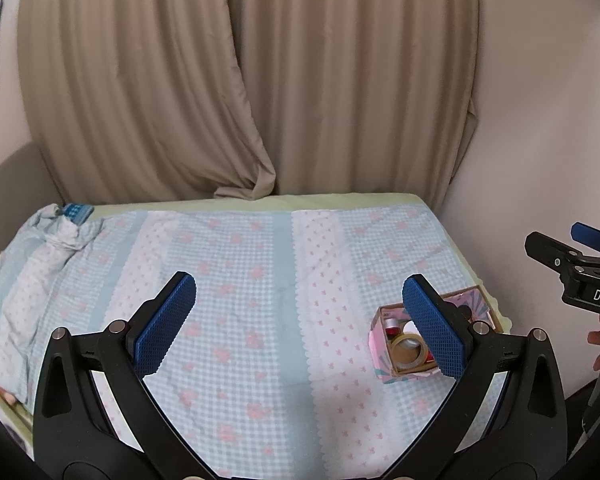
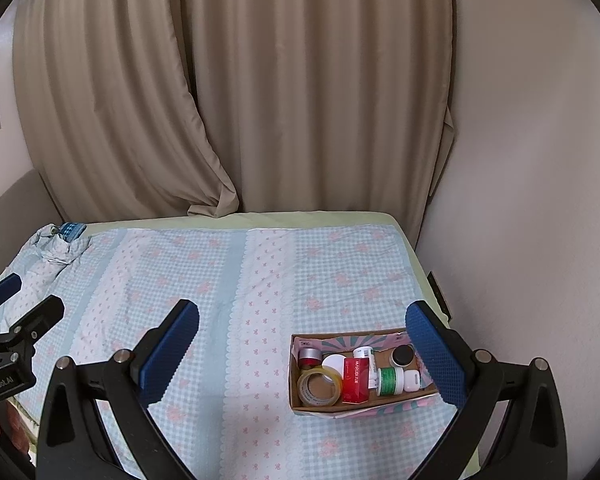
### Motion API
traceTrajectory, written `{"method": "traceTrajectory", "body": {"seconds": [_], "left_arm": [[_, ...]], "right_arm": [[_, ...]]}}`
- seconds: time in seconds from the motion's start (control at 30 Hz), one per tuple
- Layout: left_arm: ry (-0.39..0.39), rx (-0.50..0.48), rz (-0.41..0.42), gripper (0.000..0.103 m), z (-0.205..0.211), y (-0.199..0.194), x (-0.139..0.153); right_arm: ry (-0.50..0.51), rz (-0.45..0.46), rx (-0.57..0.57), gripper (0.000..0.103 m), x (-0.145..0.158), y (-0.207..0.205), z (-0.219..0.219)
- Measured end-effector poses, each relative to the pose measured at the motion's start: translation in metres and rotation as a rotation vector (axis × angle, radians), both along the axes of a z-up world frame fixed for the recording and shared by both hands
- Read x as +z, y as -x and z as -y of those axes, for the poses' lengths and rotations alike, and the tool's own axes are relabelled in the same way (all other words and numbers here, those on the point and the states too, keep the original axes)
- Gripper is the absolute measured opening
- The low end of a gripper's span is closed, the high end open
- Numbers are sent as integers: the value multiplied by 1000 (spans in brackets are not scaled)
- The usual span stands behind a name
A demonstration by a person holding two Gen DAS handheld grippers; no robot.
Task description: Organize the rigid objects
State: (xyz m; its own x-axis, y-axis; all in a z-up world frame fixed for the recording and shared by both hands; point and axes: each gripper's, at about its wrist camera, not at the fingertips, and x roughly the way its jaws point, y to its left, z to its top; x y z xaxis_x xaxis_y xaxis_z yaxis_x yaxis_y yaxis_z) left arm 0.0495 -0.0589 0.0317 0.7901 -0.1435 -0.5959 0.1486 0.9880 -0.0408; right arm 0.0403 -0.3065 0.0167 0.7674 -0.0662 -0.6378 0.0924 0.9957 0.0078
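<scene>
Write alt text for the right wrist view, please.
An open cardboard box on a checked bedspread holds a tape roll, a red carton and small jars. The right gripper hangs open above it, empty; beige curtains hang behind.

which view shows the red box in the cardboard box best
Right wrist view: the red box lies fully visible inside the cardboard box. In the left wrist view, the left gripper's finger covers it almost entirely.

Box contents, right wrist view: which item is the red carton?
The red carton stands mid-box, between the tape roll and the green-labelled white bottle; nothing else is rectangular.
</scene>
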Motion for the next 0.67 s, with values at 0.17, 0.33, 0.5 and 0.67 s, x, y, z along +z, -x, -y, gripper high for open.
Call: {"method": "traceTrajectory", "body": {"seconds": [0.17, 0.33, 0.5, 0.67], "left_arm": [[-3, 2, 38, 103, 3, 2, 0], [-12, 37, 100, 103, 3, 7, 6], [-11, 43, 93, 103, 1, 3, 3], [-23, 40, 89, 103, 0, 2, -2]], "right_arm": [[-1, 0, 1, 103, 0, 0, 0], [-2, 1, 0, 103, 0, 0, -1], [-2, -2, 1, 103, -1, -1, -1], [-5, -8, 3, 103, -1, -6, -4]]}}
